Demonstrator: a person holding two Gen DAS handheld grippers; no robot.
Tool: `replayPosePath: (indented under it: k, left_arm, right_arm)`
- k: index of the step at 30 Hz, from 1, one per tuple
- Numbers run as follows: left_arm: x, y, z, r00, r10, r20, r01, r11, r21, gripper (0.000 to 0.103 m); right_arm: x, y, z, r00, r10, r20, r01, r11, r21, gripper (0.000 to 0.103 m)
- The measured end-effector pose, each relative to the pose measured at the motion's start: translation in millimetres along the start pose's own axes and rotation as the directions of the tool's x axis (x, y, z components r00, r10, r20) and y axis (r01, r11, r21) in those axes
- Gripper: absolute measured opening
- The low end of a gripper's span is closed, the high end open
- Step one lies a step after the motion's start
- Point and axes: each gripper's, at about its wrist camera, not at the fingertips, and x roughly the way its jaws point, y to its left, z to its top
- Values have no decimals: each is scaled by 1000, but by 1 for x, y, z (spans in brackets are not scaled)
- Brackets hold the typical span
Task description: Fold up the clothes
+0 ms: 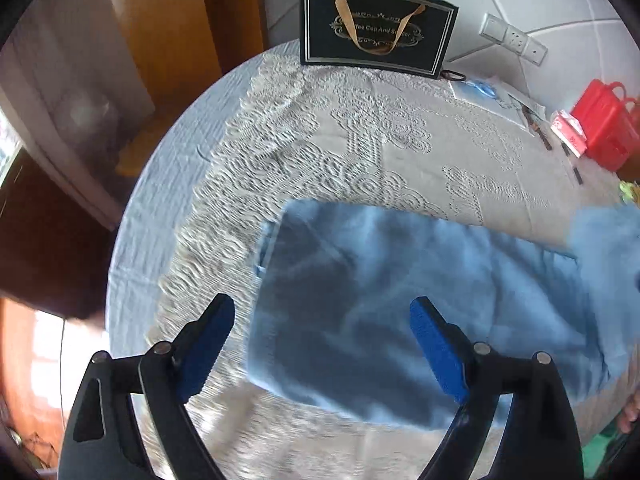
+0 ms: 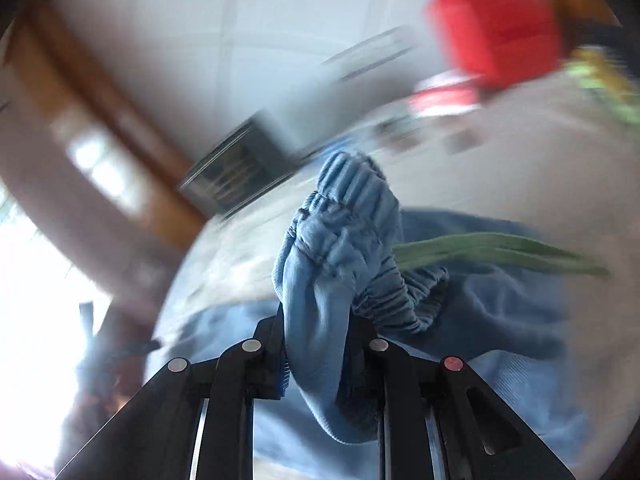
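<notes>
A light blue garment (image 1: 400,300) lies folded flat on the lace tablecloth (image 1: 360,140) of a round table. My left gripper (image 1: 322,320) is open and hovers just above the garment's left part, its blue pads (image 1: 438,356) spread wide, holding nothing. In the blurred right wrist view, my right gripper (image 2: 318,320) is shut on the garment's gathered elastic waistband (image 2: 340,240) and holds it lifted off the table. A green drawstring (image 2: 500,254) trails from the waistband to the right.
A black gift bag (image 1: 376,26) stands at the table's far edge. A red box (image 1: 604,124) (image 2: 496,24), papers (image 1: 500,96) and small items sit at the far right. A wall socket (image 1: 514,38) is behind. The table edge drops off at left.
</notes>
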Motion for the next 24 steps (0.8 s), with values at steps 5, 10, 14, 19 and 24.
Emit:
replayPosePath:
  k: [5, 10, 14, 19, 24]
  left_arm:
    - [-11, 38, -4, 1000, 3, 0, -3, 999, 35, 90]
    - [-4, 62, -6, 1000, -30, -9, 30, 999, 20, 90]
    - [6, 57, -6, 995, -102, -24, 102, 994, 30, 90]
    - [10, 27, -5, 983, -181, -20, 182, 981, 69, 103]
    - [17, -12, -6, 979, -198, -36, 202, 970, 139, 103]
  right_arm:
    - [136, 139, -44, 984, 88, -155, -110, 985, -136, 19]
    - [212, 198, -95, 947, 14, -321, -90, 971, -224, 33]
    - [211, 190, -102, 920, 109, -377, -158, 982, -103, 44]
    - [160, 154, -81, 961, 63, -270, -78, 996, -44, 44]
    - [111, 102, -62, 979, -94, -183, 97, 995, 7, 45]
